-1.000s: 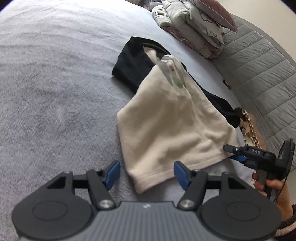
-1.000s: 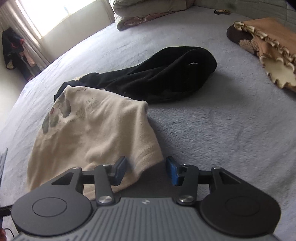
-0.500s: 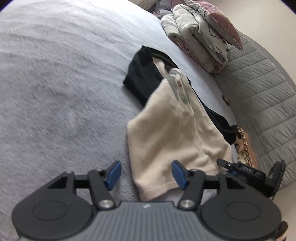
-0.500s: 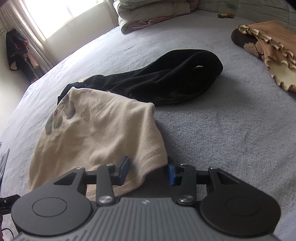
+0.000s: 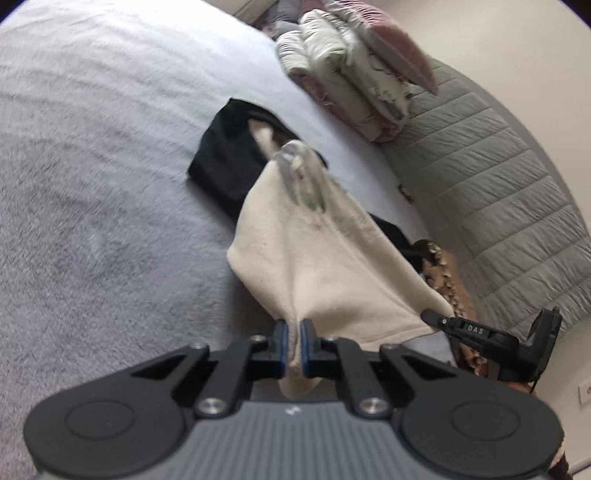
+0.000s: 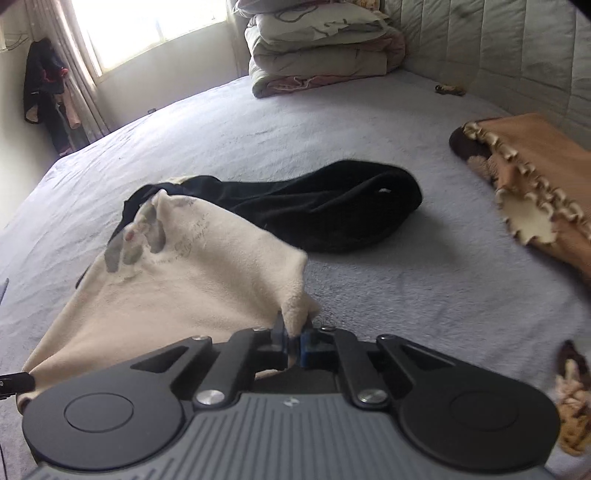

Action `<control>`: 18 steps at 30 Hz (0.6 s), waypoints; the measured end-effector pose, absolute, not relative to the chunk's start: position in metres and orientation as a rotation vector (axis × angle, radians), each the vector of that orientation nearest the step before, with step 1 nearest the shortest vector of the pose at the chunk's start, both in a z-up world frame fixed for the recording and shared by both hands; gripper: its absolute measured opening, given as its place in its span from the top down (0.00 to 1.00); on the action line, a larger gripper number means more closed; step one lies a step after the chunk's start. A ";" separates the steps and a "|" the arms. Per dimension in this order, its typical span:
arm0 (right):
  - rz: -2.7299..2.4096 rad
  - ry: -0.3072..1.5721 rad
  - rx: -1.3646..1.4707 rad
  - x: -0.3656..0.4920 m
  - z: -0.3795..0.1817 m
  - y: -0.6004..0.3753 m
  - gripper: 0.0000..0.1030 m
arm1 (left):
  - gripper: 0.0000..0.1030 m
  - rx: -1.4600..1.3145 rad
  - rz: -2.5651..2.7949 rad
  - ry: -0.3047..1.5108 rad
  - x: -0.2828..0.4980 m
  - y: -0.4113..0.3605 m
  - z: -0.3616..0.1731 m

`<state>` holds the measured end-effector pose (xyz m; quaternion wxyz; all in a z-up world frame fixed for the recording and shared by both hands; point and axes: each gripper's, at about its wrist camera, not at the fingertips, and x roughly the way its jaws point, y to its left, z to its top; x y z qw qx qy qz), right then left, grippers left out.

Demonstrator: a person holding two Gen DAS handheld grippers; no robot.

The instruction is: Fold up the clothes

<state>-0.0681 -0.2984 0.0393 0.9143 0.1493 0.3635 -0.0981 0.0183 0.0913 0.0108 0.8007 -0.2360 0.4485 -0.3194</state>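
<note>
Cream fleece garment with a grey and pink print near its far end lies on the pale grey plush bed, its near hem pulled up off the cover. My left gripper has its blue pads clamped on one pinched fold of that hem; jaws closing, cloth squeezed tight between them. My right gripper is clamped on the opposite corner of the same hem, jaws closing too, a tuft of cream fleece bunched between the pads. From the left wrist view I see the right gripper's black body to the right, at the garment's edge, so the hem spans between the two. Garment's far end drapes over a black fleece garment that lies stretched across the bed behind it, touching it. To the right, well apart, a tan blanket with a frilly cream and brown edge sits on the bed. A stack of folded floral bedding rests at the far end against the grey quilted headboard. In the right wrist view, a bright window with a curtain is far left, with dark clothes hanging in the corner beside it. Both views are slightly blurred.
</note>
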 end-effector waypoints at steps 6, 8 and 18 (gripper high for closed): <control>-0.231 0.770 0.241 -0.084 0.053 -0.295 0.94 | 0.93 -0.457 -0.740 1.010 0.012 0.084 0.010; -0.236 0.788 0.240 -0.087 0.049 -0.296 0.94 | 0.93 -0.429 -0.760 1.035 0.010 0.081 0.008; -0.272 0.848 0.269 -0.082 0.035 -0.299 0.62 | 0.55 -0.388 -0.682 1.093 0.017 0.086 -0.003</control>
